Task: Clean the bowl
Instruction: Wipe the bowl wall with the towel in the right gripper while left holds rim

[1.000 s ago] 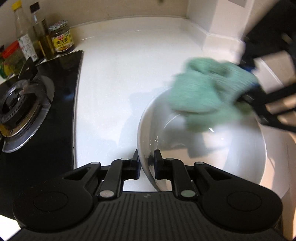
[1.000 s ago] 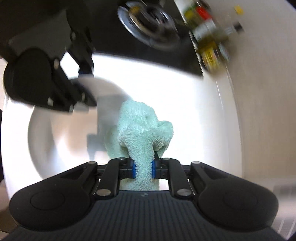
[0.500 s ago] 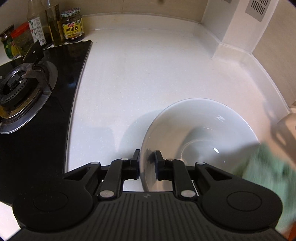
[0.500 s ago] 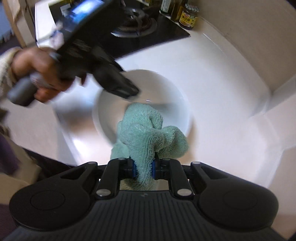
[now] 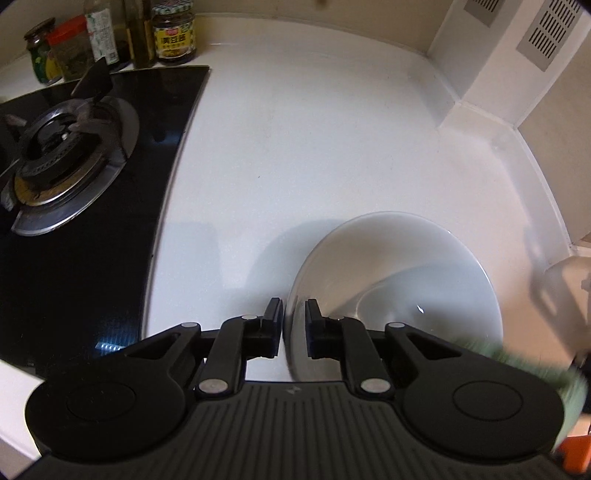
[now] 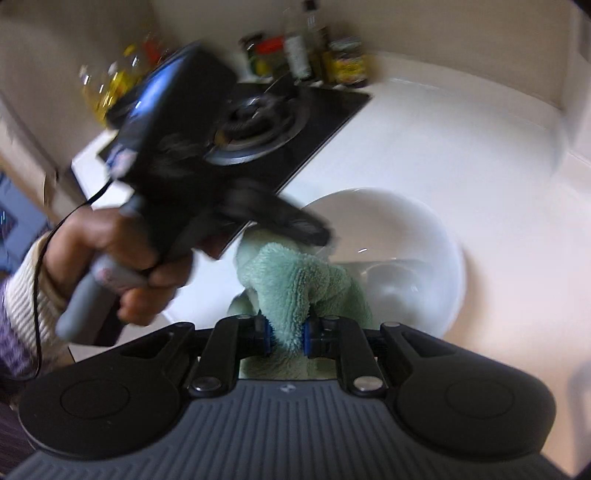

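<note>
A white bowl (image 5: 399, 280) stands on the white counter; it also shows in the right wrist view (image 6: 399, 236). My left gripper (image 5: 294, 325) is shut on the bowl's near rim, one finger inside and one outside. My right gripper (image 6: 287, 338) is shut on a green towel (image 6: 295, 288) and holds it just outside the bowl's near edge. The towel shows as a blurred green patch (image 5: 535, 362) at the lower right of the left wrist view. The left gripper's black body (image 6: 192, 147) crosses the right wrist view, held by a hand.
A black gas hob (image 5: 66, 155) with a burner lies left of the bowl. Jars and bottles (image 5: 173, 33) stand at the back by the wall. A wall corner with vents (image 5: 517, 55) bounds the counter (image 5: 314, 129) on the right.
The towel was inside the bowl a second ago. My right gripper has pulled it out and back toward the near side. My left gripper has kept its hold on the rim.
</note>
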Motion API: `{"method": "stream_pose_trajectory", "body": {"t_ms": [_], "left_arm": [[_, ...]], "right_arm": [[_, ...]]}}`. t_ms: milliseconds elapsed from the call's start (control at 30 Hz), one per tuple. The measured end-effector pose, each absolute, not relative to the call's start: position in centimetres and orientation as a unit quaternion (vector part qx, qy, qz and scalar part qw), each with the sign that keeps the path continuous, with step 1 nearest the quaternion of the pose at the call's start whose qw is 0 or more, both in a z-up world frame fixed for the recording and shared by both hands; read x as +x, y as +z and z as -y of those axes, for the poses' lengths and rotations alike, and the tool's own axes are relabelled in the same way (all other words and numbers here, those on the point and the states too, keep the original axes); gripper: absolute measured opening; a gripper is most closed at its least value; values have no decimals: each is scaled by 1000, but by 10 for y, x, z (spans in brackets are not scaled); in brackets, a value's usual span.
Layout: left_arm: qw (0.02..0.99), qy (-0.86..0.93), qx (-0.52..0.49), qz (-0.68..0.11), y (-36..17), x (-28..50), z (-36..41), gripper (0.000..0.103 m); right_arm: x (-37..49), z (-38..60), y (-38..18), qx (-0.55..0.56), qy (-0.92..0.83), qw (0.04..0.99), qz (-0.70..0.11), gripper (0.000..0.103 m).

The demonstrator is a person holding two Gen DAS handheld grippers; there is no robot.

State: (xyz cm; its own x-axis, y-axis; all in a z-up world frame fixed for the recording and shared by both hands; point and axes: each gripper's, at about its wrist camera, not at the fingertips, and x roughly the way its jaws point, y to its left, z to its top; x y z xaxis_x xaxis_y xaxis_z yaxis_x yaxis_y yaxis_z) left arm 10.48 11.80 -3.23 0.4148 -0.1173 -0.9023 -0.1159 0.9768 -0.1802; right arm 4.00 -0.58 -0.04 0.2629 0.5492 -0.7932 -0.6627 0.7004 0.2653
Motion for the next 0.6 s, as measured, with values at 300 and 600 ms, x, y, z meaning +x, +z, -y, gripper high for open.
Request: {"method": "stream_pose_trajectory", "body": {"t_ms": [300, 600], "left_arm": [[819, 13, -92, -566, -52, 95, -103, 14], [823, -1, -92, -561, -54, 94, -105, 14]], "right_arm": [[106, 20, 21, -120, 359, 802, -461, 12], [131, -49, 7, -287, 480, 728, -398, 12]]}}
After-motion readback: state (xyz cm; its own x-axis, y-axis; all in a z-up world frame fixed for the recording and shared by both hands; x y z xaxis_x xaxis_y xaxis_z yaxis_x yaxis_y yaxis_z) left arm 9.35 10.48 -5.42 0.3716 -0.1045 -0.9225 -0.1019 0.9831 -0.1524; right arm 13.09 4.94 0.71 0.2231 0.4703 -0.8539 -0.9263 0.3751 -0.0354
